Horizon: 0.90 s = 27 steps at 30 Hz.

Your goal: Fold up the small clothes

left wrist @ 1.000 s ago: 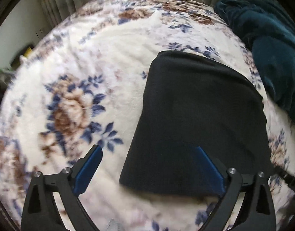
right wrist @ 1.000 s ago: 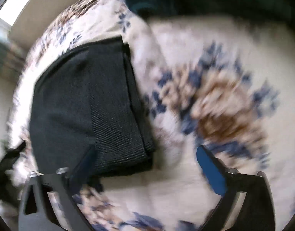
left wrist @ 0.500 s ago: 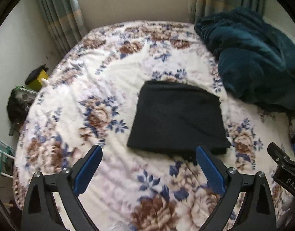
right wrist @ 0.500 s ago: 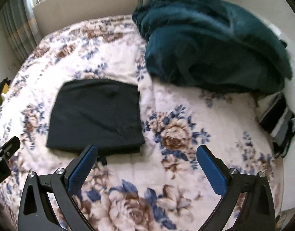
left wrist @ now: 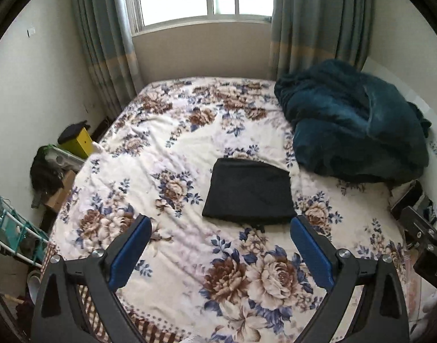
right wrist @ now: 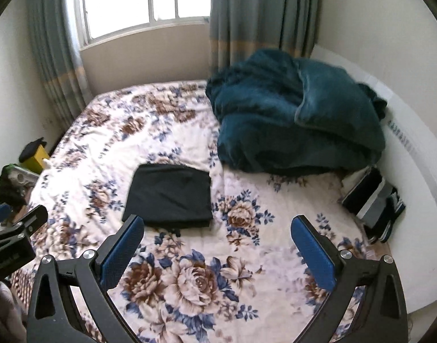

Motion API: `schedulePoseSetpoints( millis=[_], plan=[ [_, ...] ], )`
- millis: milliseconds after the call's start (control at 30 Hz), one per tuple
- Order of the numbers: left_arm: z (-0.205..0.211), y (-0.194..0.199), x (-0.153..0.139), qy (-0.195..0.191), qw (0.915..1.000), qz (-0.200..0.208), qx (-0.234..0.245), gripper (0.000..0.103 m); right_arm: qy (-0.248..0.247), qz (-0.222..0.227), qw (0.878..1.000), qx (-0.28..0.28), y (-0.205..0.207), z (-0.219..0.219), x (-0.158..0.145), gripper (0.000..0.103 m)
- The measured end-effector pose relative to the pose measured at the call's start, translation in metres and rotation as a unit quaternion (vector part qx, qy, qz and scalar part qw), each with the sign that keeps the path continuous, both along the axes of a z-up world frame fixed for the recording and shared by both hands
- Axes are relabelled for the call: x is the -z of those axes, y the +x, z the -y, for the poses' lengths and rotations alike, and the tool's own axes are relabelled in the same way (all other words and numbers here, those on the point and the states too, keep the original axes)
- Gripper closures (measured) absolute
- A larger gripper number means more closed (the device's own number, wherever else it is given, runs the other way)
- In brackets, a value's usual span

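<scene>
A black garment (left wrist: pixel 248 193) lies folded into a flat rectangle in the middle of the floral bedspread (left wrist: pixel 172 257); the right wrist view shows the same black garment (right wrist: pixel 170 195) left of centre. My left gripper (left wrist: pixel 220 250) hangs open well above the bed, nearer than the garment, with nothing between its blue pads. My right gripper (right wrist: pixel 218 248) is open too, high over the near part of the bed (right wrist: pixel 261 257), holding nothing. Each view catches the edge of the other gripper at its side.
A crumpled teal blanket (left wrist: pixel 355 123) fills the bed's far right corner. Dark flat items (right wrist: pixel 372 203) lean at the right edge by the white wall. On the left floor are a yellow box (left wrist: pixel 77 140), bags and a rack (left wrist: pixel 12 234). Window and curtains stand behind.
Both grippers have pulled back and up from the folded garment, which now looks small and far. The garment has stayed flat where it lay.
</scene>
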State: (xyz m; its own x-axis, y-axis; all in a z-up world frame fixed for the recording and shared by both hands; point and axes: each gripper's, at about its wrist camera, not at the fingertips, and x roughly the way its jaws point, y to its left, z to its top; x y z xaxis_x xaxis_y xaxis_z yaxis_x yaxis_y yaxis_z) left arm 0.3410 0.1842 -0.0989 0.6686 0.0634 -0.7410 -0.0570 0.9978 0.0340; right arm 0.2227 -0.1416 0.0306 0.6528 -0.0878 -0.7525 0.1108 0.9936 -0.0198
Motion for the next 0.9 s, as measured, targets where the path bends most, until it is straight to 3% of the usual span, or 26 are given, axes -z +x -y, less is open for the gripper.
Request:
schedulePoseSetpoints(
  millis=[200, 433, 633, 900],
  plan=[
    [-0.008, -0.051, -0.048, -0.001, 0.9997, 0.024, -0.006, 0.004, 0.001, 0.030, 0.999, -0.022, -0.061, -0.007, -0.072, 0.000],
    [-0.014, -0.094, -0.079, 0.001, 0.9989, 0.046, -0.009, 0.004, 0.006, 0.055, 0.998, -0.036, -0.115, -0.016, -0.123, 0.000],
    [-0.017, -0.115, -0.089, -0.003, 0.9986, 0.053, -0.006, 0.004, 0.002, 0.068, 0.997, -0.043, -0.142, -0.022, -0.147, 0.000],
    [-0.014, -0.120, -0.092, -0.004, 0.9983, 0.058, -0.001, 0.000, 0.001, 0.064, 0.997, -0.047, -0.149, -0.022, -0.149, 0.000]
  ],
)
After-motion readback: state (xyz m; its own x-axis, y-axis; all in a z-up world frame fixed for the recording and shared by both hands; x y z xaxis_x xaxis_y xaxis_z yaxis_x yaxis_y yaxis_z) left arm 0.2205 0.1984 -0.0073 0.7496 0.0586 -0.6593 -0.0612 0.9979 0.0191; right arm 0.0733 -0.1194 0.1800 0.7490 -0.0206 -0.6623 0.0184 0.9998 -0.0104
